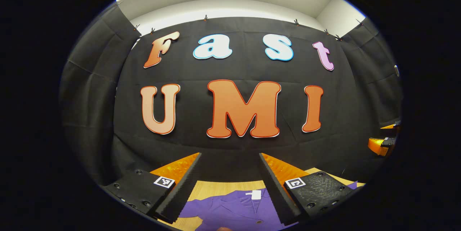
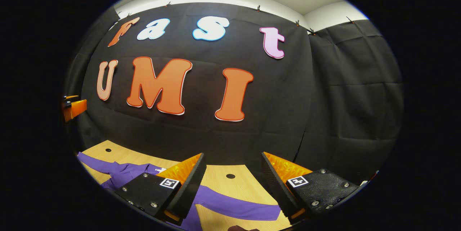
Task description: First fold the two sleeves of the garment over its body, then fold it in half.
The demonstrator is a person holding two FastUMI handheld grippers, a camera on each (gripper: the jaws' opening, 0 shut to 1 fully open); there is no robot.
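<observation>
1. Progress: one purple garment (image 1: 236, 207) lies flat on the wooden desk (image 1: 216, 187), collar and white neck tag toward the booth wall. In the right gripper view a sleeve (image 2: 237, 205) stretches out sideways across the desk (image 2: 237, 184), away from the body. Judged from this, that sleeve fold is not yet done; the state of the other sleeve cannot be told. The half fold also appears to be left.
2. Left tool (image 1: 230, 184): jaws spread wide, nothing between them; raised above the collar area of the garment, not touching it.
3. Right tool (image 2: 233, 182): jaws spread wide, nothing held; raised above the outstretched sleeve, not touching the cloth.
4. Each tool shows small at the edge of the other's view: right tool (image 1: 383, 144), left tool (image 2: 74, 107).
5. Counts: garments, 1; sleeves clearly visible, 1; tools, 2; desk, 1; buttons seen on the garment front, 2; dark holes seen in the desk top, 2; white neck tag, 1.
</observation>
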